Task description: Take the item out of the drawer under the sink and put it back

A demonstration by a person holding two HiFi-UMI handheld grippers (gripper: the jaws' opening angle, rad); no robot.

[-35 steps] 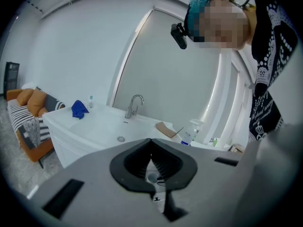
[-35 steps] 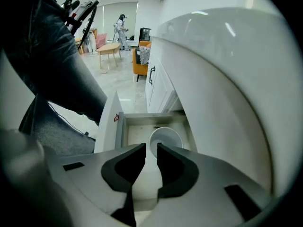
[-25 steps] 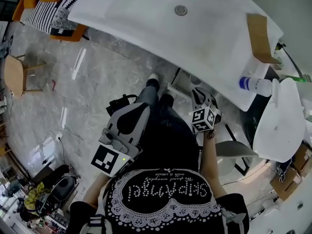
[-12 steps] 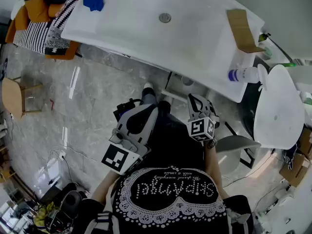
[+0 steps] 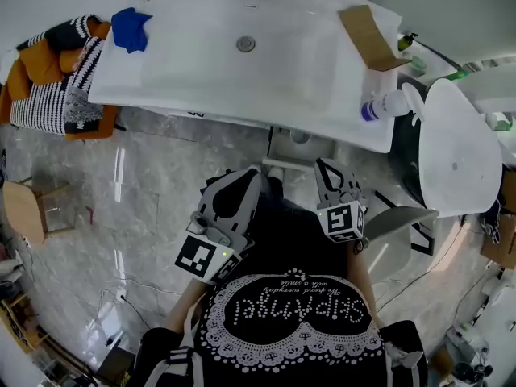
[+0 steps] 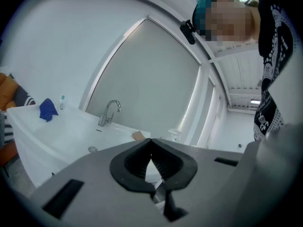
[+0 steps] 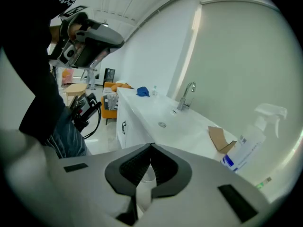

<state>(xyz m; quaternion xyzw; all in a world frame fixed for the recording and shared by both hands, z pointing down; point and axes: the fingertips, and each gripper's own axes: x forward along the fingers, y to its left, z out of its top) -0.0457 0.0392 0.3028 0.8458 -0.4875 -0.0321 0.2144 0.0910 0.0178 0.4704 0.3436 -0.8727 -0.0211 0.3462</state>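
White sink counter [image 5: 201, 79] ahead | left gripper [image 6: 150, 141]: fingers pressed together, empty | right gripper [image 7: 151, 145]: fingers just closed on nothing, held clear of counter | item: unseen, likely back in drawer, so nothing to carry

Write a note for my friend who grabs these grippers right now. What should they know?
Left gripper: shut, empty.
Right gripper: just closed, shut, nothing between the jaws.
Both hang in front of the sink.
The drawer under it looks open, with a round item inside; I can't tell what it is.
Done, it seems: item put back.
Left: probably push the drawer shut.
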